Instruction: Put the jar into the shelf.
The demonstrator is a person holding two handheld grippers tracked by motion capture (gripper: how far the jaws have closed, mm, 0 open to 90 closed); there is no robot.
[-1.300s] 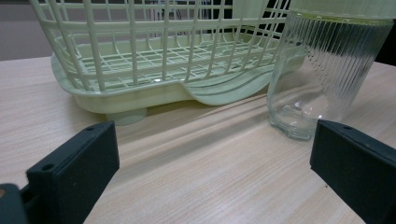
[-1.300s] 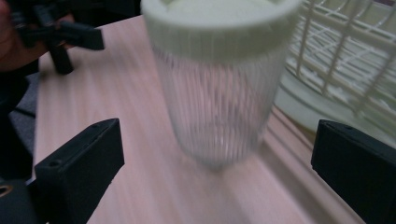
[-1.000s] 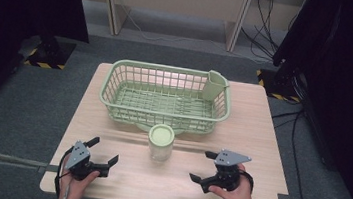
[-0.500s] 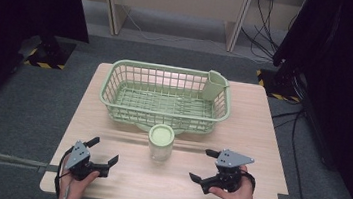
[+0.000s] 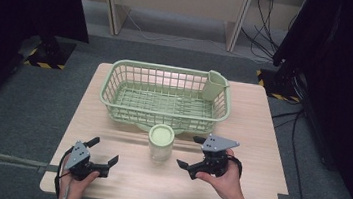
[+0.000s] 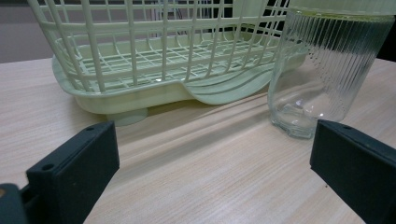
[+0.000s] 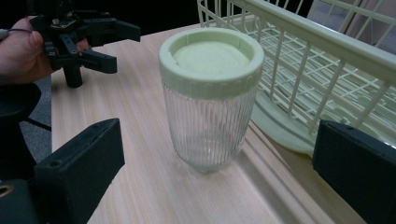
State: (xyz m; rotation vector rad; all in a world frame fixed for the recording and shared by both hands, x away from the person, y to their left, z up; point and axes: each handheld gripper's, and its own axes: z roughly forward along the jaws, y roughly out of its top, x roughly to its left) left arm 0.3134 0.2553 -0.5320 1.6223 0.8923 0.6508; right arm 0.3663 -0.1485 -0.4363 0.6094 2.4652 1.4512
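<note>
A ribbed clear glass jar [image 5: 161, 140] with a pale green lid stands upright on the wooden table [image 5: 260, 139], just in front of a pale green wire dish basket [image 5: 168, 69]. My right gripper [image 5: 188, 151] is open just right of the jar, its jaws pointing at it; in the right gripper view the jar [image 7: 210, 93] stands between and beyond the jaws, untouched. My left gripper [image 5: 104, 150] is open near the front left of the table, apart from the jar [image 6: 327, 70], and holds nothing. It also appears in the right gripper view [image 7: 122, 49].
The basket [image 6: 163, 70] has a cutlery cup [image 5: 214, 85] at its back right corner and a drip spout facing the jar. Its inside holds nothing. Dark curtains and cables [image 5: 269, 19] surround the table on the floor.
My right gripper has moved a little left and forward, closer to the jar. The left gripper has barely shifted.
</note>
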